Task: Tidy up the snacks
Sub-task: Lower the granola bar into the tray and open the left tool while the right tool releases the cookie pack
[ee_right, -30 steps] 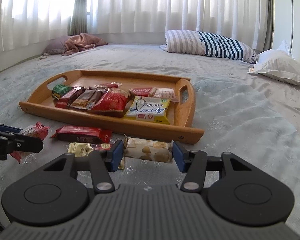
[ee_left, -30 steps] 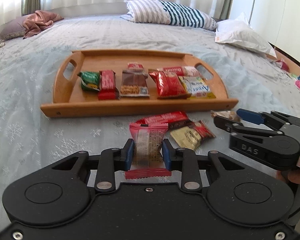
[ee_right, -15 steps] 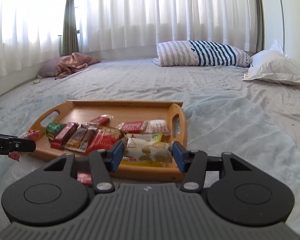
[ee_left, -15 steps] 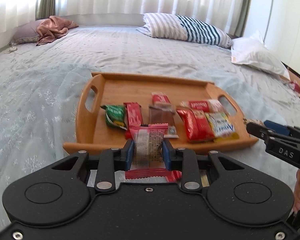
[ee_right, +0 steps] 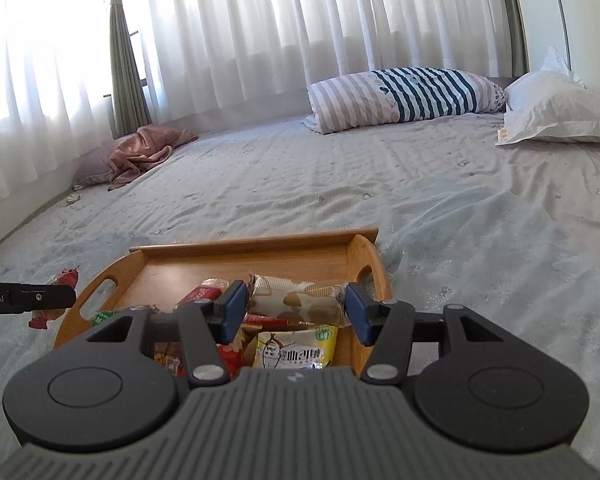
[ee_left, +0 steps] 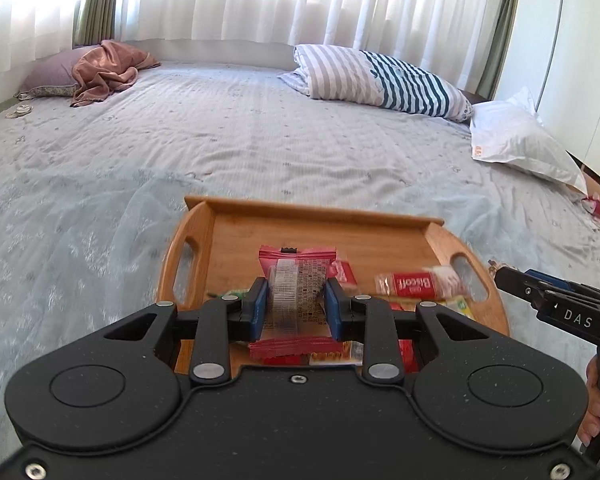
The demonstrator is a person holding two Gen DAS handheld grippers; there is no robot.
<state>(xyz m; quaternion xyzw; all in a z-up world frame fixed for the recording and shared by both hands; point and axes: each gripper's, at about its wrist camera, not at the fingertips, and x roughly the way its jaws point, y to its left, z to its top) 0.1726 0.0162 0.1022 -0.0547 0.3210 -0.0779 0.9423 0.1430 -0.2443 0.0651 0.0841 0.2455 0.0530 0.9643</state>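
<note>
Left gripper (ee_left: 296,304): clamped on a red snack packet (ee_left: 298,276), as a second ago; packet upright between the blue pads.
Right gripper (ee_right: 296,312): closed on a beige biscuit packet (ee_right: 296,300), held crosswise, pads pressing its two ends.
Change: both packets were low over the bedspread a second ago, short of the tray; now both hang over the wooden tray (ee_left: 324,232), which has slid down and nearer in both views.
Loose snacks: those seen on the bedspread earlier are out of sight now.
Red packet: crimped top edge, white label with fine print facing the camera.
Biscuit packet: glossy, printed with round biscuits.
Tray contents: a red Biscoff packet (ee_left: 416,285) and a yellow packet (ee_right: 296,348) among several wrappers.
Surroundings: pale blue bedspread (ee_left: 260,148); striped pillow (ee_left: 380,78) at the far side.
</note>
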